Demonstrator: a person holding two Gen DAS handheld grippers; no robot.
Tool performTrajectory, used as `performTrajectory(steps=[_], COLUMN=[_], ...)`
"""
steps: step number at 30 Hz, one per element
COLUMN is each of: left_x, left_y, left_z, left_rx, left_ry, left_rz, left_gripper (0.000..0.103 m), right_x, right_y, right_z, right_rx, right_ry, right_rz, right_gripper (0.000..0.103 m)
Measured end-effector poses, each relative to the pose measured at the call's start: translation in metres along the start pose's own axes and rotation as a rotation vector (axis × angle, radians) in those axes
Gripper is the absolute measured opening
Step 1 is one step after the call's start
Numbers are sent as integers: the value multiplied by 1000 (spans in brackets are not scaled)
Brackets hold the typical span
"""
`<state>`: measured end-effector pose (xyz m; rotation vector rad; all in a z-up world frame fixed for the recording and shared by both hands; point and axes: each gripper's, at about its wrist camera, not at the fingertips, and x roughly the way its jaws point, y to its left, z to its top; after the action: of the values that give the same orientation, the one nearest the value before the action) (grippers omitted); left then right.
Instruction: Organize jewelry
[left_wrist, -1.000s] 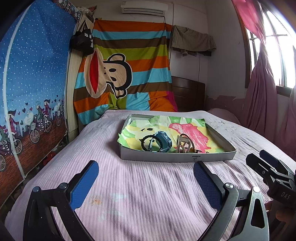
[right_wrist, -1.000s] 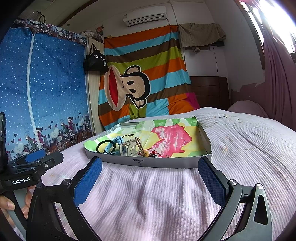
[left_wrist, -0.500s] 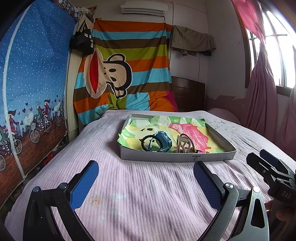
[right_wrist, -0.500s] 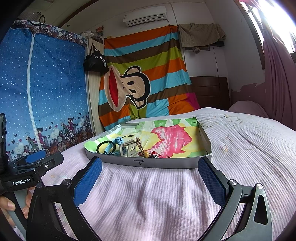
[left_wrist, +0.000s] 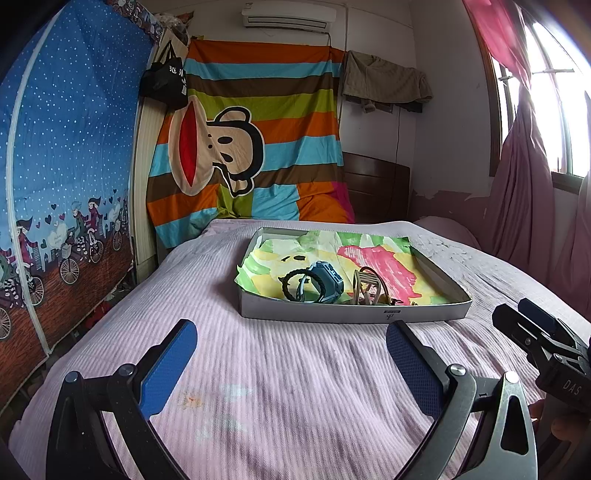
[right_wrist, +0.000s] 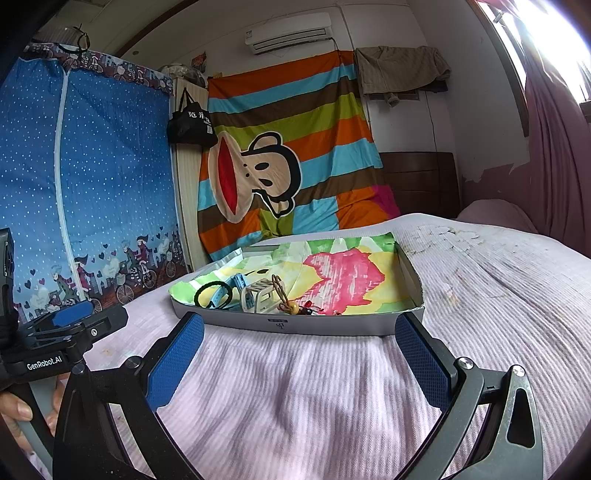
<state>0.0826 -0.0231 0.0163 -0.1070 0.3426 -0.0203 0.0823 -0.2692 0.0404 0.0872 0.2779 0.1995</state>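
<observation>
Behind the tray wall (left_wrist: 332, 314), bracelets (left_wrist: 365, 290) partly hidden, tangled; left tool (left_wrist: 291, 363), right tool (right_wrist: 299, 363) both wide, empty

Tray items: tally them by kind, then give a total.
Black bracelet: 1
Blue watch: 1
Tan strap piece: 1
Small red-and-yellow charm cluster: 1, pieces too small to separate
Total: 4 in the tray
</observation>
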Motion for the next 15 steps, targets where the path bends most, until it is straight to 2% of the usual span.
performTrajectory(steps=[15], left_x=[0], left_y=[0], left_z=[0], left_rx=[5], left_ry=[1], left_rz=[32], left_gripper=[103], right_x=[0], right_y=[1], right_z=[0], right_rx=[0], right_ry=[1], right_rz=[1], right_gripper=[102])
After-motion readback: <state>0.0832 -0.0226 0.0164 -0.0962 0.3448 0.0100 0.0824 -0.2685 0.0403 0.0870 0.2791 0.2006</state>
